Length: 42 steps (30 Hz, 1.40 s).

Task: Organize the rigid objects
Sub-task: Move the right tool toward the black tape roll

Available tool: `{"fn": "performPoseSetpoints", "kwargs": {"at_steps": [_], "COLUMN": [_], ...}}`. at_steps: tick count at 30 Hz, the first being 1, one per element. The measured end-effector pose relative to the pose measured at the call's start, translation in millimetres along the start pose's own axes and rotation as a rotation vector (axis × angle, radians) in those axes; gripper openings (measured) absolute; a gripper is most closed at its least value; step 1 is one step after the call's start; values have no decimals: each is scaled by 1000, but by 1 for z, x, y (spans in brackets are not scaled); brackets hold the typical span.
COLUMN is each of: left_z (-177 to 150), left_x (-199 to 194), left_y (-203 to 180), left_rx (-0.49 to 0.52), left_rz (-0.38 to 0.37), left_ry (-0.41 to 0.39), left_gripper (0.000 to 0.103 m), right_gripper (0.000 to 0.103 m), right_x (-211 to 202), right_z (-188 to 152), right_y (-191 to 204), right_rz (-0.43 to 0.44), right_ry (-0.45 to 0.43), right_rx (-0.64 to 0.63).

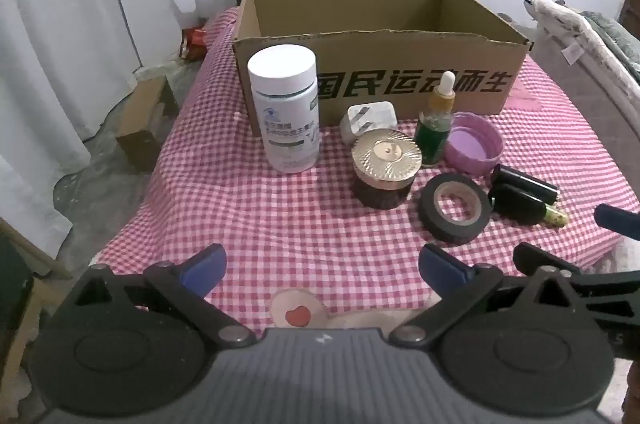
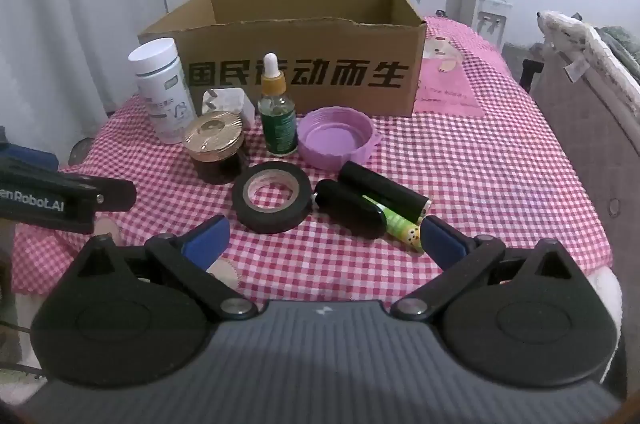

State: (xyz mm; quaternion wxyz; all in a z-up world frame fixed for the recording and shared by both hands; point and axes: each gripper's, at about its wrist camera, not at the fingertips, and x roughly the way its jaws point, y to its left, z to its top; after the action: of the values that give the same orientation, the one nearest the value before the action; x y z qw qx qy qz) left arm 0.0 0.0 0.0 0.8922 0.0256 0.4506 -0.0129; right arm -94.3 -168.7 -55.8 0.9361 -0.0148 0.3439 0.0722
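Both tongs stand wide apart and empty: your left tongs (image 1: pixel 322 270) and right tongs (image 2: pixel 324 240) hover at the near edge of the desk (image 1: pixel 248 216), touching nothing. Nothing appears sorted yet; the cardboard box (image 1: pixel 376 79) at the far side shows no contents from here. All items sit in front of it: white bottle (image 1: pixel 286 109), white plug (image 1: pixel 370 121), gold-lidded jar (image 1: pixel 385 167), dropper bottle (image 1: pixel 436 121), purple lid (image 1: pixel 474 143), tape roll (image 1: pixel 456 207), and black cylinders (image 2: pixel 362 201) nearest your right tongs. Judgement: whole job remains, start with the cylinders.
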Motion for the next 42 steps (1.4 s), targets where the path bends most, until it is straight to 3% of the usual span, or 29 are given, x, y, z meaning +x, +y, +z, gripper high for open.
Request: {"fn": "performPoseSetpoints", "kwargs": {"at_steps": [11,42], "left_z": [-7,-2], "left_x": [1,0], "left_y": [15,3], "left_rx": [7,6], "left_rz": [-12,38], "left_ry": [-5,19], "left_gripper": [103,103], "right_gripper": [102,102], "right_x": [-2,-2], "right_z": [1,8], "right_y": [7,0], "right_rz": [4,28], "right_ry": [7,8], "right_rx": [15,22]}}
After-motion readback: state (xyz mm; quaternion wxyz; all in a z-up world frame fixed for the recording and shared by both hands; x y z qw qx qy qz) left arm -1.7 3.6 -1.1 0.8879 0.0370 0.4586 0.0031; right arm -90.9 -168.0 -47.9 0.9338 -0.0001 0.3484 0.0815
